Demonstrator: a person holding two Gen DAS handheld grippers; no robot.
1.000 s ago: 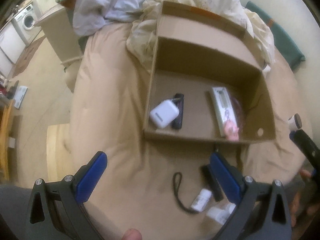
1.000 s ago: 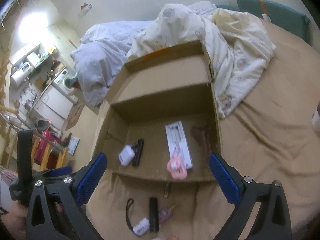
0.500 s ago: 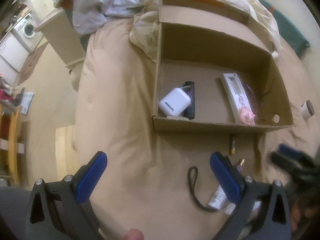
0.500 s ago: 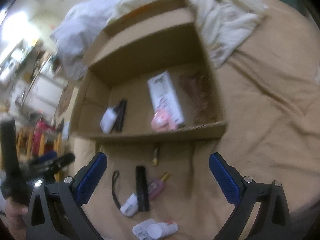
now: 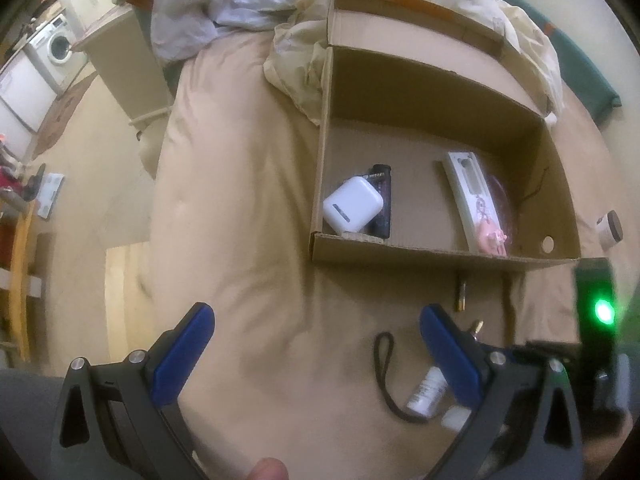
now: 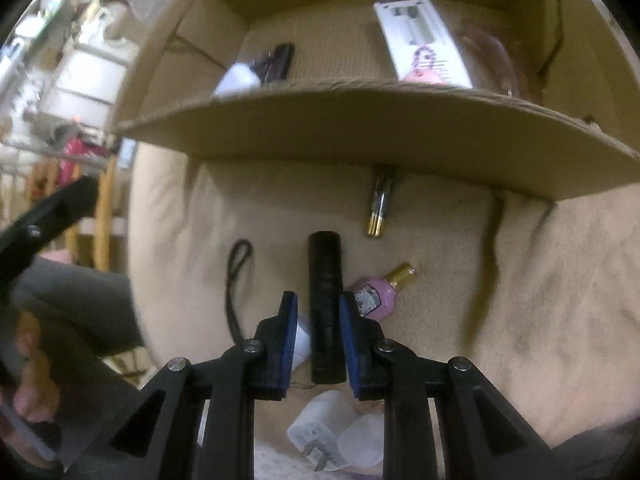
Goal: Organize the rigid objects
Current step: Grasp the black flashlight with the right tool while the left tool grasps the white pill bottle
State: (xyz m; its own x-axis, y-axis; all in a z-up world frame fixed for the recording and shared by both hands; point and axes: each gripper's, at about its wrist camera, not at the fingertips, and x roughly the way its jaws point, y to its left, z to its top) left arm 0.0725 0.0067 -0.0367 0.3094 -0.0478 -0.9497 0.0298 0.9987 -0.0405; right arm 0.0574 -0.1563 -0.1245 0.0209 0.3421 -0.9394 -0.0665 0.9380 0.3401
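— Where's my right gripper (image 6: 318,300)?

— Low over the beige bed cover (image 6: 500,320), jaws narrowed around the black cylindrical tube (image 6: 326,304), which lies just before the open cardboard box (image 6: 360,128). Whether the pads touch it, I can't tell.

— And my left gripper (image 5: 316,332)?

— Jaws spread wide, holding nothing, hovering above the bed and pointing toward the box.

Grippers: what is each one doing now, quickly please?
Left gripper: open, holding nothing.
Right gripper: jaws closed around the black cylinder.
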